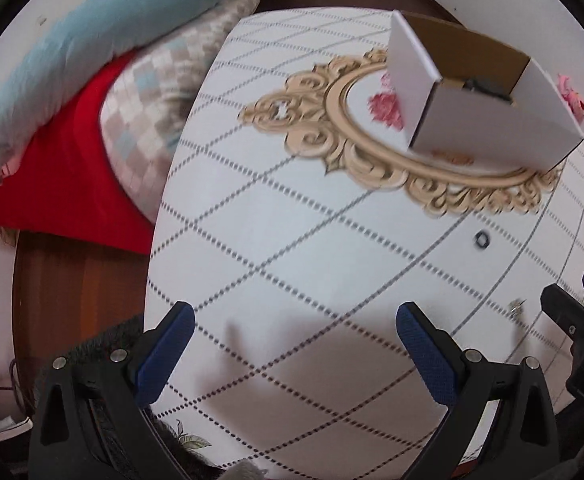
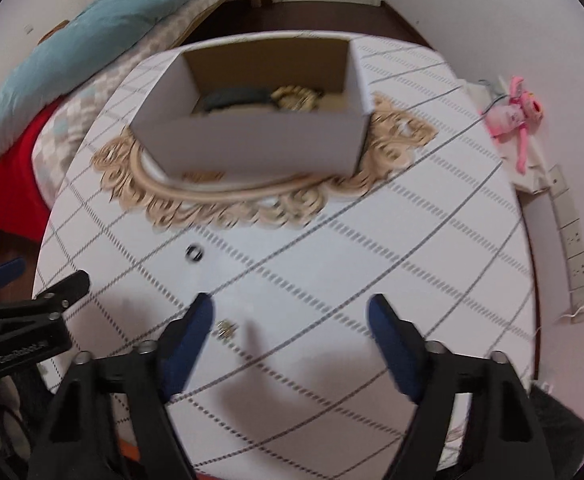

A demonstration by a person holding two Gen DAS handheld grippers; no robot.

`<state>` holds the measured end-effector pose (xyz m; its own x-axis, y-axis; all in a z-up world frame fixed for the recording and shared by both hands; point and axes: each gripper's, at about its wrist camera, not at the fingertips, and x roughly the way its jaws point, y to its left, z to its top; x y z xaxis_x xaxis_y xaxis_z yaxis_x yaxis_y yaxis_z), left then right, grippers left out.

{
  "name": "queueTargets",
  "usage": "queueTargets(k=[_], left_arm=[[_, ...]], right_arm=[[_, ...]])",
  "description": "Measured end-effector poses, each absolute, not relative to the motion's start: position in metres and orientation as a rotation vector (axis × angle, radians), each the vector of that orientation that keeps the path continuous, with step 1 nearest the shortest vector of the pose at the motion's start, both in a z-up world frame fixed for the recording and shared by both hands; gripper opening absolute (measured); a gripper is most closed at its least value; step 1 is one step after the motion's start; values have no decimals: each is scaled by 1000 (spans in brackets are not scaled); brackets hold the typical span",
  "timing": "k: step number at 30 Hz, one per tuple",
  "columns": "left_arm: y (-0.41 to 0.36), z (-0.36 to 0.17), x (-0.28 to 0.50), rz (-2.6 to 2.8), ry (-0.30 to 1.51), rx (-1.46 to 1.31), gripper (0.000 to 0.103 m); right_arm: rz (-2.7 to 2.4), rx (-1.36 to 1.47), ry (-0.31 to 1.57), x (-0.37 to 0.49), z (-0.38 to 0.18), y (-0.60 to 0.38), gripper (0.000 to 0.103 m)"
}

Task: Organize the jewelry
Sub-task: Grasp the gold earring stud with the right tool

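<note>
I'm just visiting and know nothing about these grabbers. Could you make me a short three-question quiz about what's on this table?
1. True or false: the white box is empty.
2. Which lies nearer the right gripper: A the dark ring, B the small metal piece?
3. Fill in: neither gripper holds anything; the left gripper stands ____.

Key: 1 false, jewelry lies inside; 2 B; 3 open.
</note>
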<state>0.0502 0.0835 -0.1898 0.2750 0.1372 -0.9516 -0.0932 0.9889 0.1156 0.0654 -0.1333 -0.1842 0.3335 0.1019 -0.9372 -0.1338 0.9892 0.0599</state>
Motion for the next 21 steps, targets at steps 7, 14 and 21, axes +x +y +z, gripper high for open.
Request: queueTargets(k=[7, 14, 21], left_arm=[[88, -198, 44, 165, 1288, 55, 103], [88, -198, 44, 164, 1288, 54, 103], [73, -191, 49, 136, 1265, 58, 103]], right_arm=[[195, -49, 1227, 57, -200, -108, 55], [211, -82, 1213, 50, -214, -96, 12], [213, -17, 1180, 53, -203, -114, 7]])
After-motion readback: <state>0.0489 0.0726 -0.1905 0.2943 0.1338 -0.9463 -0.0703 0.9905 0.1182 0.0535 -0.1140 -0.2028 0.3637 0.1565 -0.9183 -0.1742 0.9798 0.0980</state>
